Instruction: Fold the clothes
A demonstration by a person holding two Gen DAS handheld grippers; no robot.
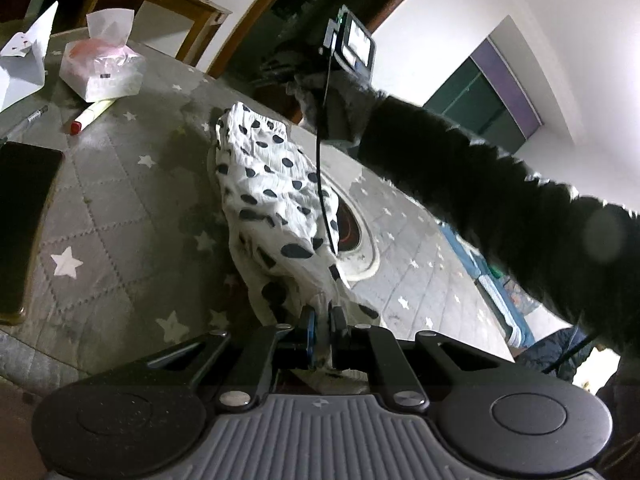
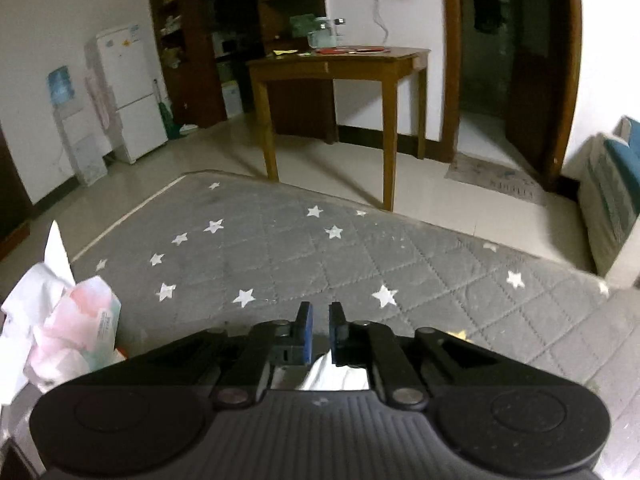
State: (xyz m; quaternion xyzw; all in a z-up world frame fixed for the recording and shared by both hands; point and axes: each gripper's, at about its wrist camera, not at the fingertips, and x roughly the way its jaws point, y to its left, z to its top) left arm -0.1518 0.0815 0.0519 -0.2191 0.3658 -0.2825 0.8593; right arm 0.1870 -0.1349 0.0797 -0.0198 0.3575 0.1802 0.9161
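Note:
A white garment with dark blue spots [image 1: 272, 196] hangs stretched above the grey star-patterned quilt [image 1: 120, 208]. My left gripper [image 1: 322, 312] is shut on its near end, with cloth pinched between the fingers. Its far end rises to my right gripper, whose body and screen [image 1: 352, 44] show in the left wrist view on a dark-sleeved arm [image 1: 480, 184]. In the right wrist view my right gripper [image 2: 320, 316] has its jaws nearly together, and white cloth [image 2: 332, 372] shows between their bases.
On the quilt lie a tissue pack [image 1: 100, 64], white paper [image 1: 24, 56], a red-capped marker [image 1: 92, 114], a pen [image 1: 32, 116] and a dark phone [image 1: 24, 216]. A round red-and-white disc [image 1: 352, 236] lies under the garment. A wooden table [image 2: 340, 80] and doorway [image 2: 512, 60] stand beyond.

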